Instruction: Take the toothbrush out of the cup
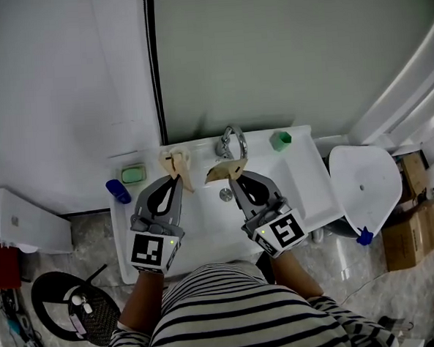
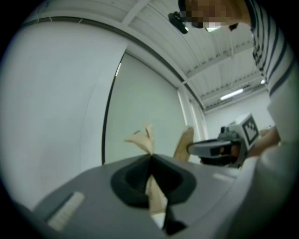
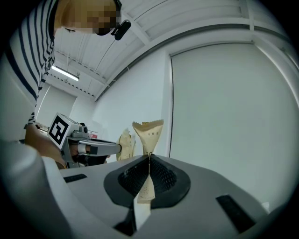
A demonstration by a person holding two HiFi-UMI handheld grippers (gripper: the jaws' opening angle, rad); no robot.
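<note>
Left gripper (image 1: 177, 176): jaws clamped on tan paper wrapper piece (image 1: 177, 161). Right gripper (image 1: 234, 177): jaws clamped on second wrapper piece (image 1: 225, 170). Both over white sink (image 1: 206, 232). Green cup (image 1: 280, 139): sink's back ledge, right of tap (image 1: 232, 141).

**Head view:** the camera sits above the person's striped shirt (image 1: 233, 315) and faces steeply down onto the sink (image 1: 305, 178), far enough to take in both grippers whole.

**Left gripper view:** the camera sits close behind the left gripper (image 2: 150, 156) and faces level toward the wall seam (image 2: 110, 107). The right gripper (image 2: 189, 148) enters at its right.

**Right gripper view:** the placement is mirrored, with the left gripper at its left.

**Shared by all views:** the wall seam, and the beige paper piece (image 3: 148, 133) clamped in each gripper.
</note>
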